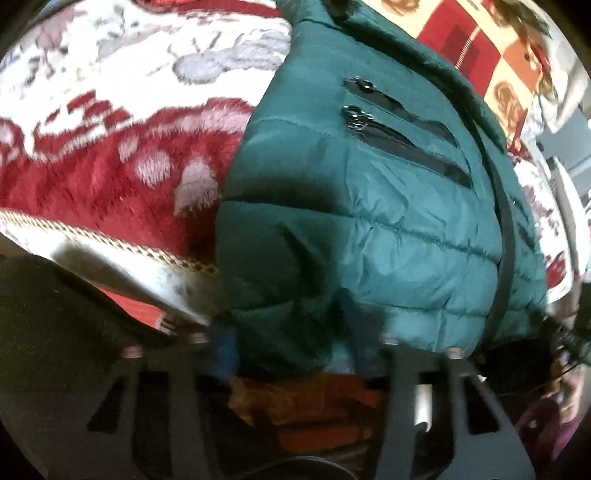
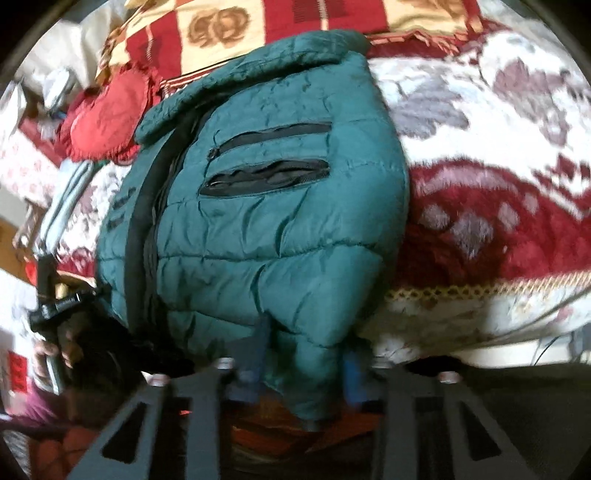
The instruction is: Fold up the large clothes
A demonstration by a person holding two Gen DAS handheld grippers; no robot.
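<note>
A teal quilted puffer jacket (image 1: 369, 206) with two black zip pockets lies on a bed, front up, hem toward the bed's near edge. It also shows in the right wrist view (image 2: 266, 206). My left gripper (image 1: 295, 350) has its blue-padded fingers around the jacket's hem corner, jaws fairly wide with padded fabric between them. My right gripper (image 2: 306, 369) holds the other hem corner the same way. The left gripper's handle and the hand on it show in the right wrist view (image 2: 55, 317).
A red and white plush blanket (image 1: 122, 155) covers the bed, with a trimmed edge (image 2: 480, 291) at the front. A red, cream and orange patterned blanket (image 2: 236, 29) lies beyond the jacket's collar. A red cushion (image 2: 107, 114) and clutter lie at the jacket's far side.
</note>
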